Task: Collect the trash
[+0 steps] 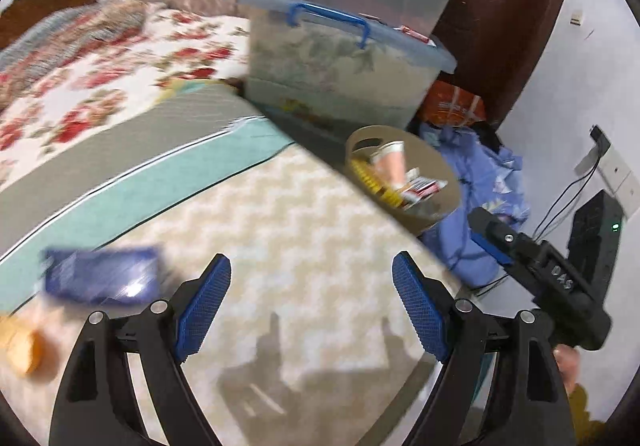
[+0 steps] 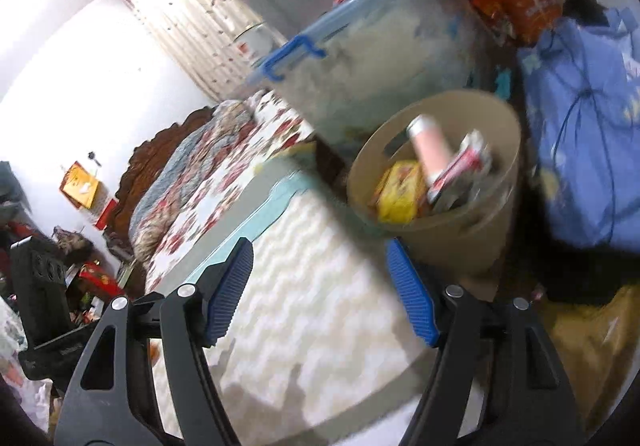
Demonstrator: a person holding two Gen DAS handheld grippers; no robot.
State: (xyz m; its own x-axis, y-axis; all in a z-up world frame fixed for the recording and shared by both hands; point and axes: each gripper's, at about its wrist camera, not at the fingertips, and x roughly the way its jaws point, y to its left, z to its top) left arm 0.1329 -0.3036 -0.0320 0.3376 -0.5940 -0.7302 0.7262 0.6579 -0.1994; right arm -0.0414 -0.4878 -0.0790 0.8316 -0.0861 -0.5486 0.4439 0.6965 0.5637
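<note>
Trash (image 2: 430, 174) in bin (image 2: 492, 242) — pink tube (image 2: 430, 150) upright, tilted

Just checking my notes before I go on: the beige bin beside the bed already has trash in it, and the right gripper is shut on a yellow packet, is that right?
Not quite. The beige bin beside the bed does hold trash, and the yellow packet lies inside it. But the right gripper is open with nothing between its pads, as the right wrist view shows.
</note>
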